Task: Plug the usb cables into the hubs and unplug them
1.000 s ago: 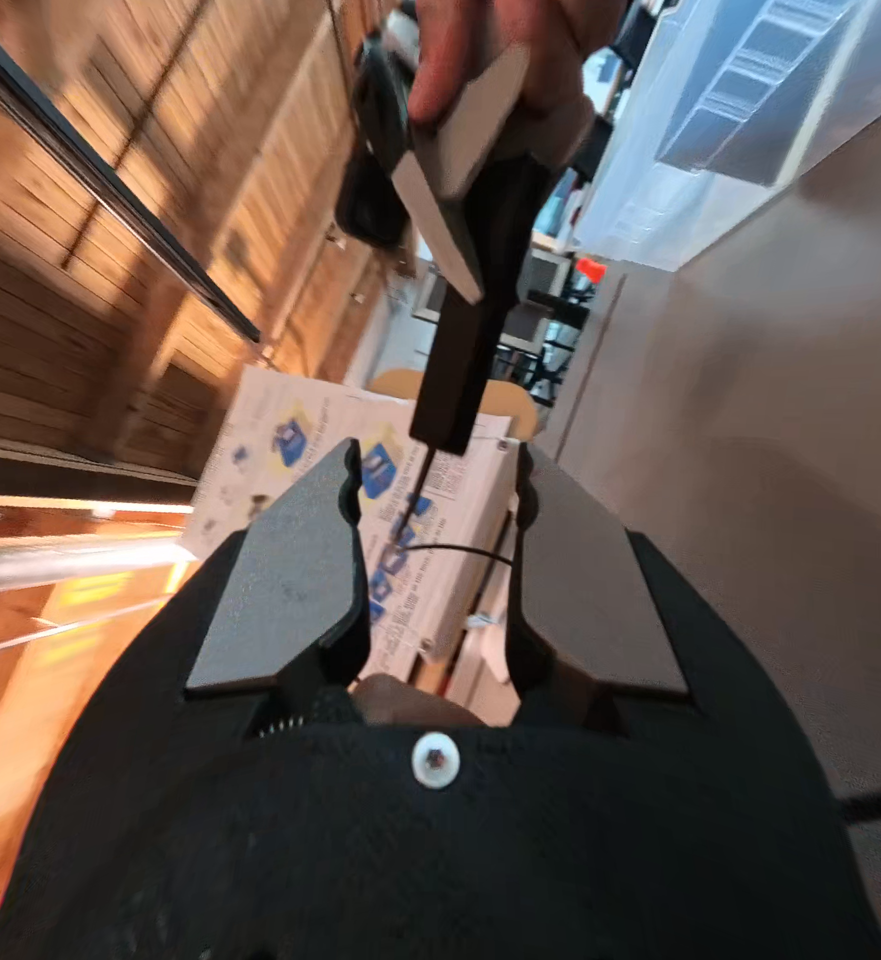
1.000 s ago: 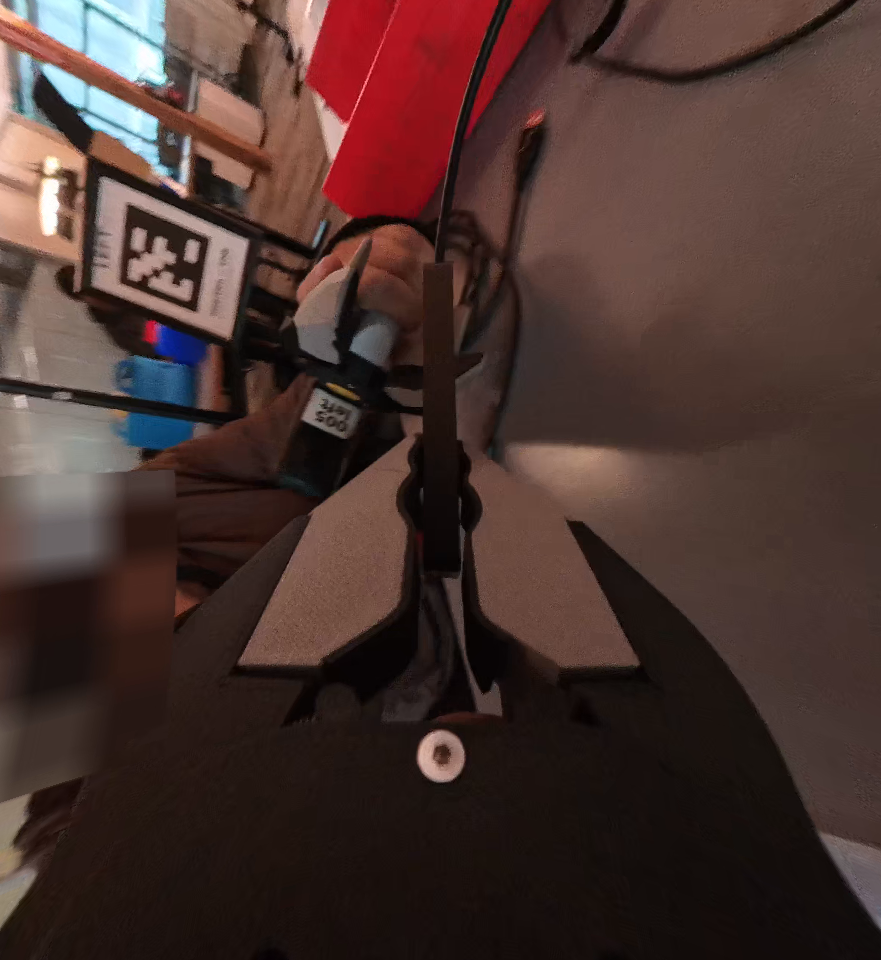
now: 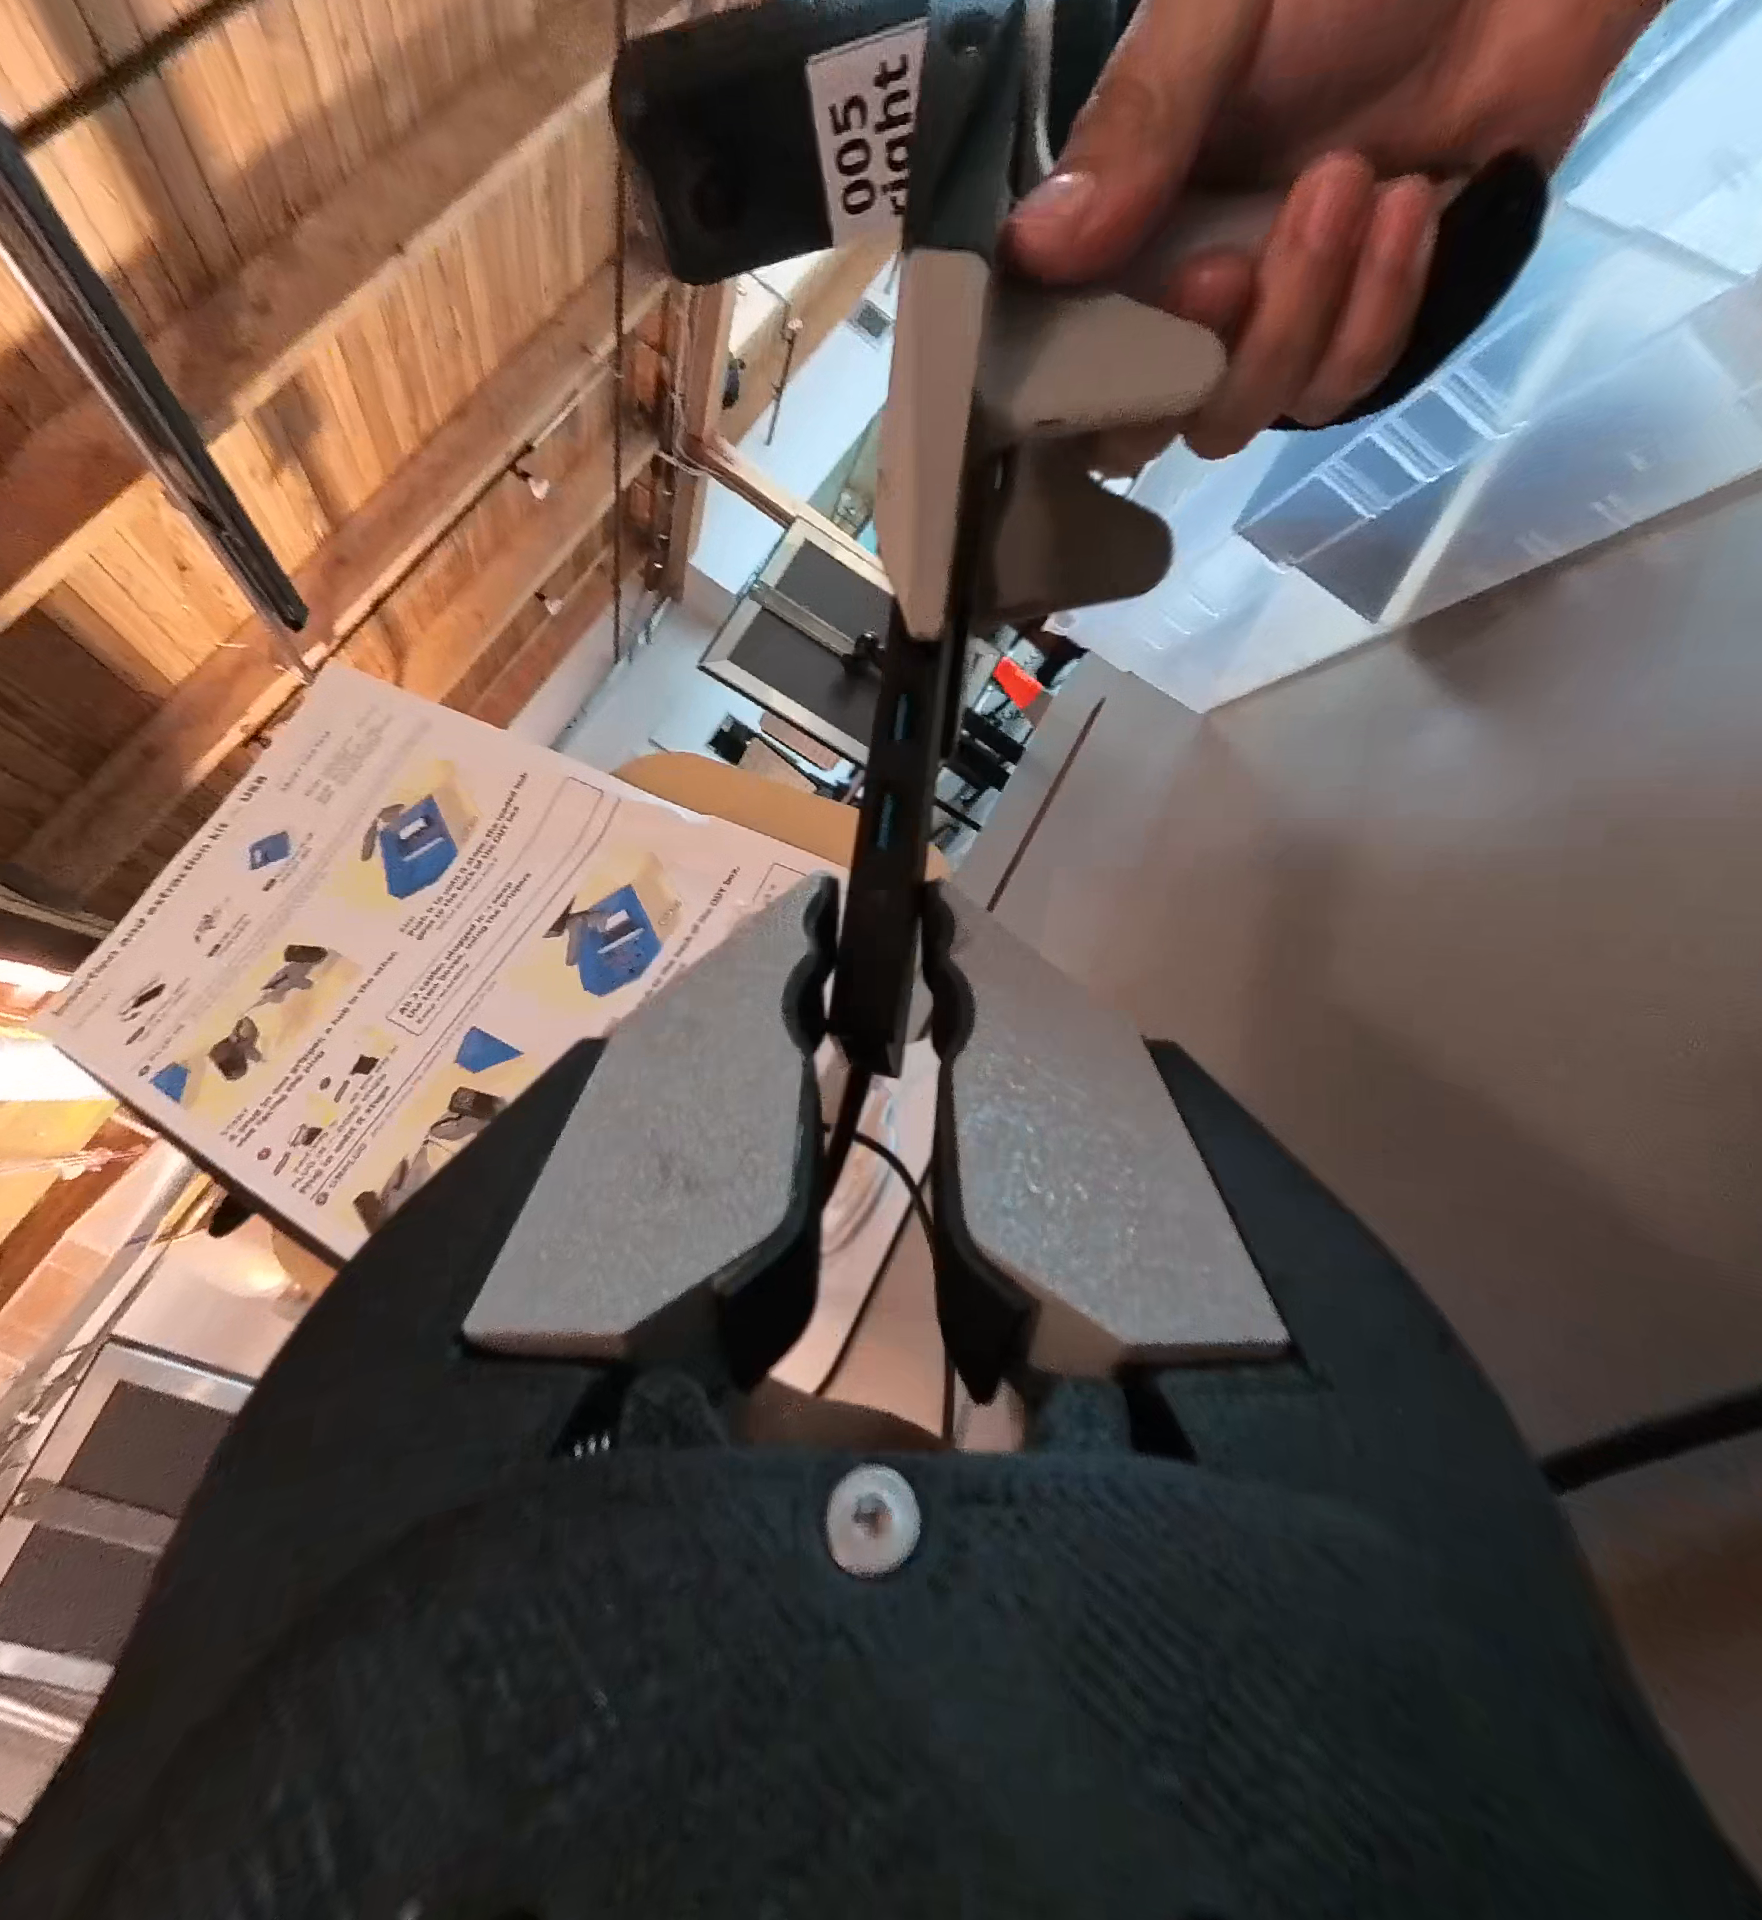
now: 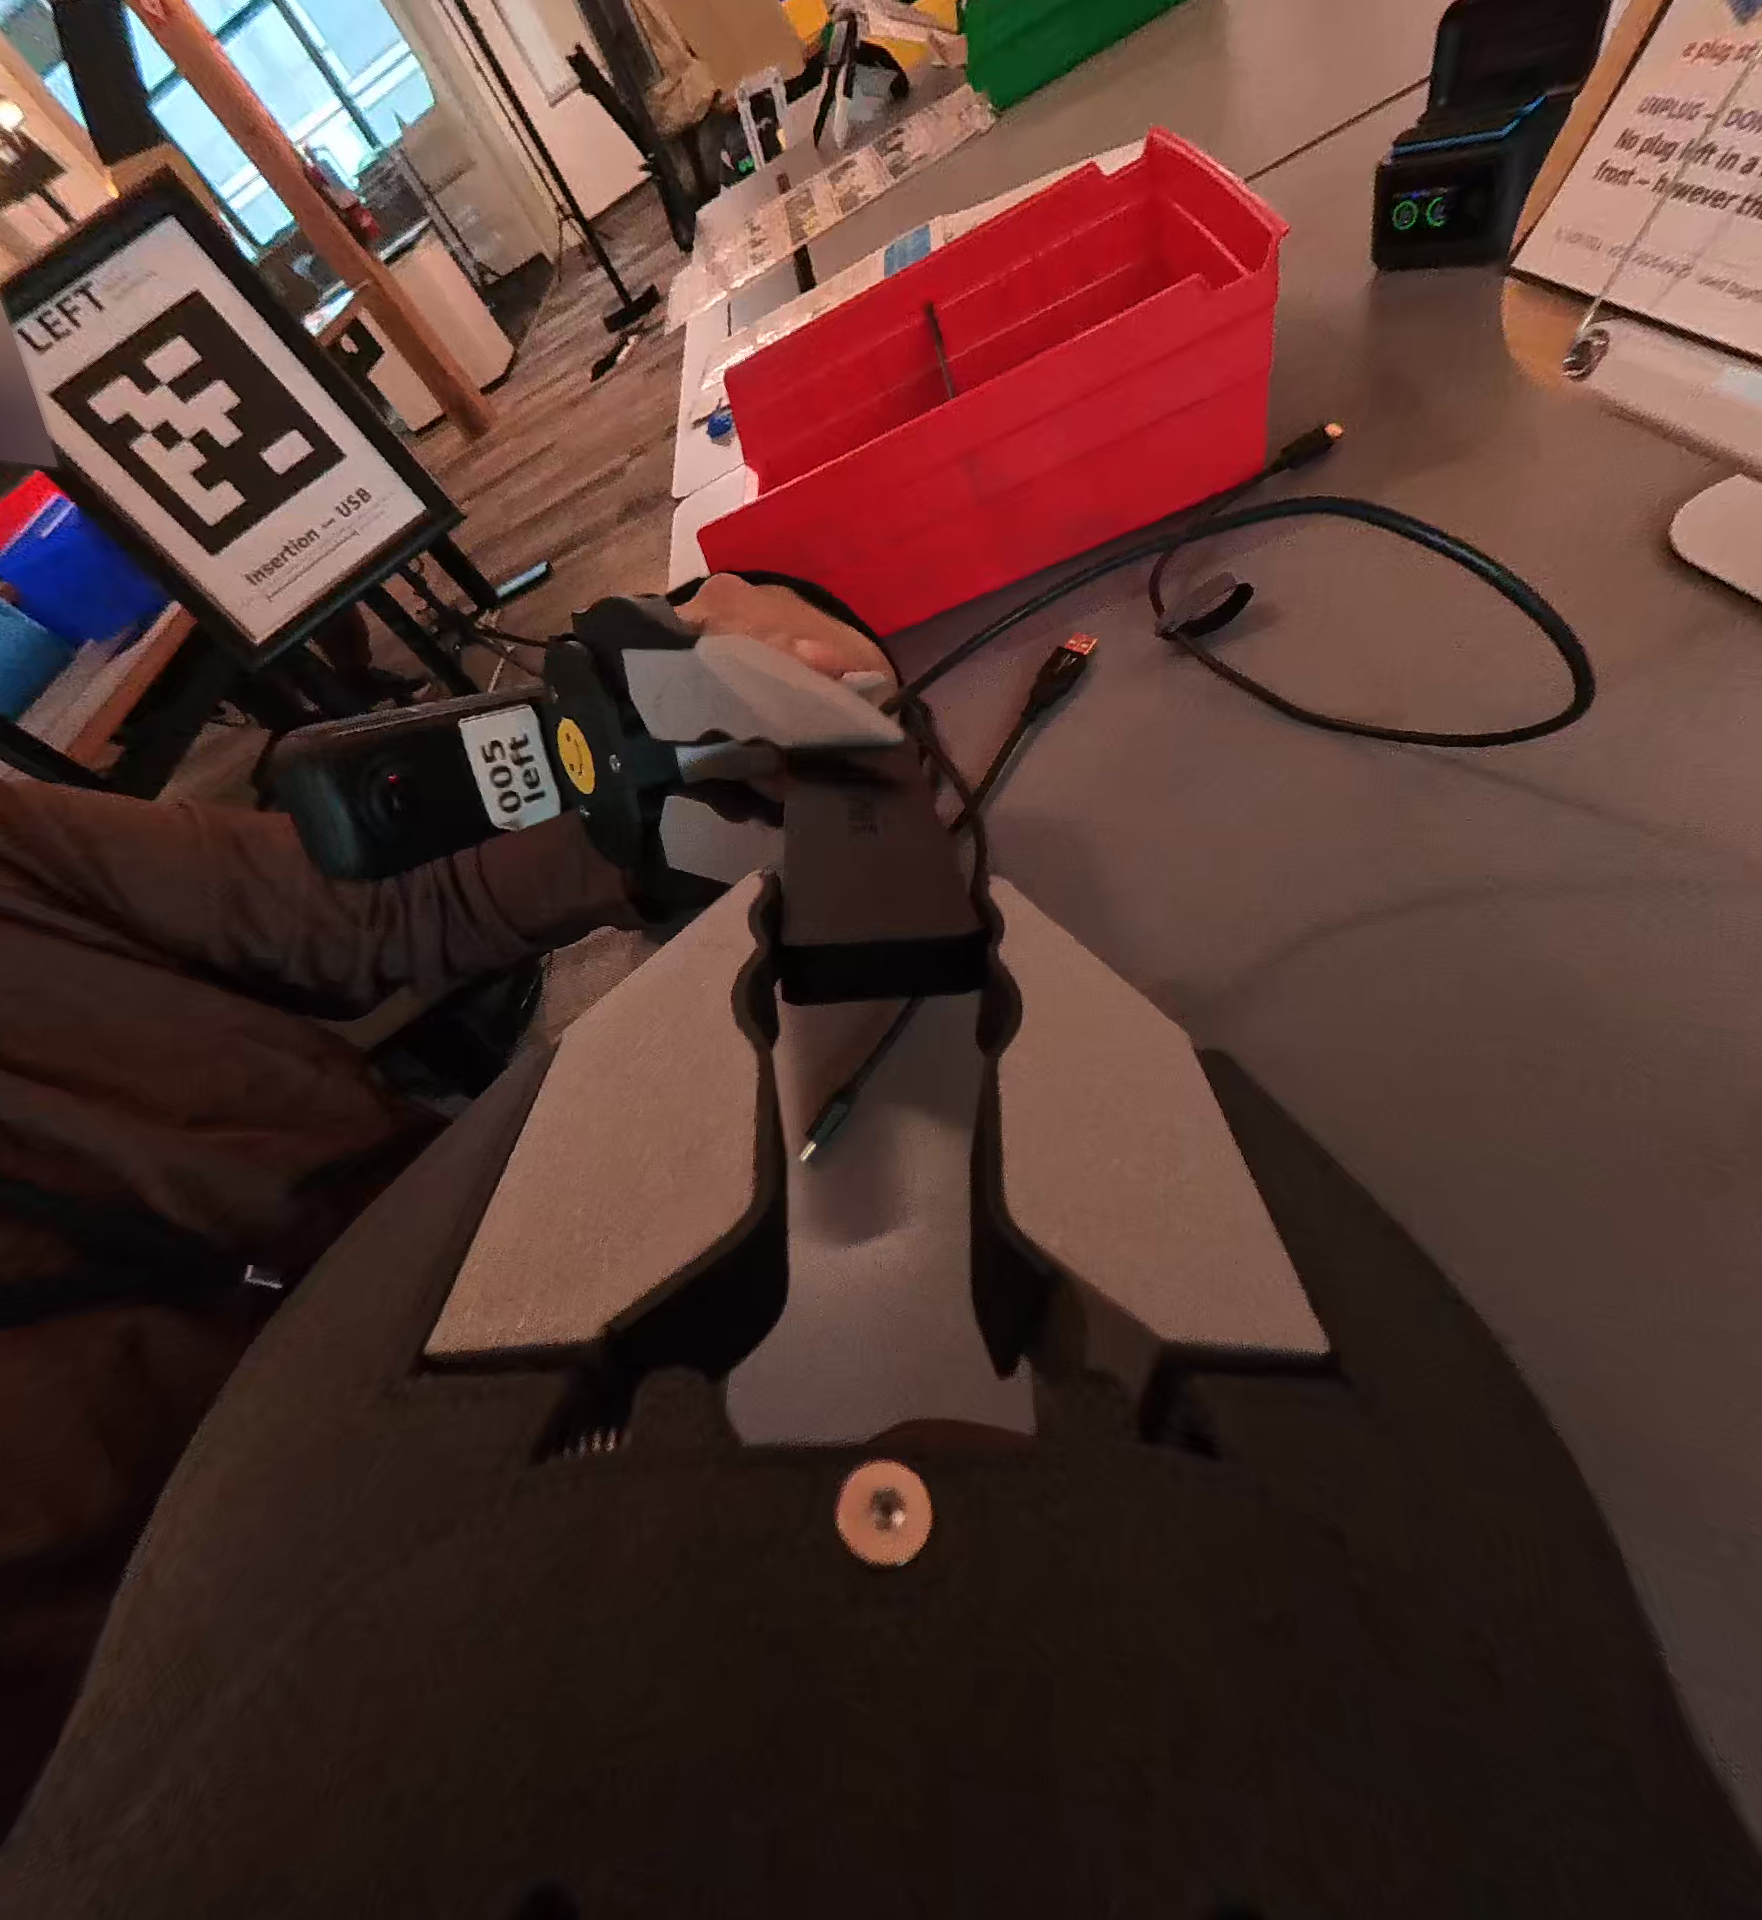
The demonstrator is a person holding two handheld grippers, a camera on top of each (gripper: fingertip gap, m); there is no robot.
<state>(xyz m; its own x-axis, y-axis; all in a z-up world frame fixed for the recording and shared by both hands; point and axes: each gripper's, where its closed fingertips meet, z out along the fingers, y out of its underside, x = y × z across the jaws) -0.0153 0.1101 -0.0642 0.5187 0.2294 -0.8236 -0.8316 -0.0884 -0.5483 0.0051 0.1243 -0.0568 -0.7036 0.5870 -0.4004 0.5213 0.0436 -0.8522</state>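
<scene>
Grey counter (image 4: pixel 1479 1039), open workroom behind. Both tongs pinch 1 black hub (image 4: pixel 872 883) held in the air between them: right tongs (image 4: pixel 882 961) closed on its near end, left tongs (image 3: pixel 879 961) closed on the opposite end. Hub's ports look empty. Beyond it, 2 loose cables (image 4: pixel 1376 623) lie unplugged on the counter, near a red bin (image 4: pixel 1012 416). Judgement: no plug is seated now; which phase this is, I cannot tell.

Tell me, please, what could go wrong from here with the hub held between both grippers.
1. The left gripper and the right gripper each pinch only one end of the hub. If one lets go to fetch a cable, the hub may pivot or slip.
2. The hub's own lead hangs between the right gripper's fingers and could snag there.
</scene>
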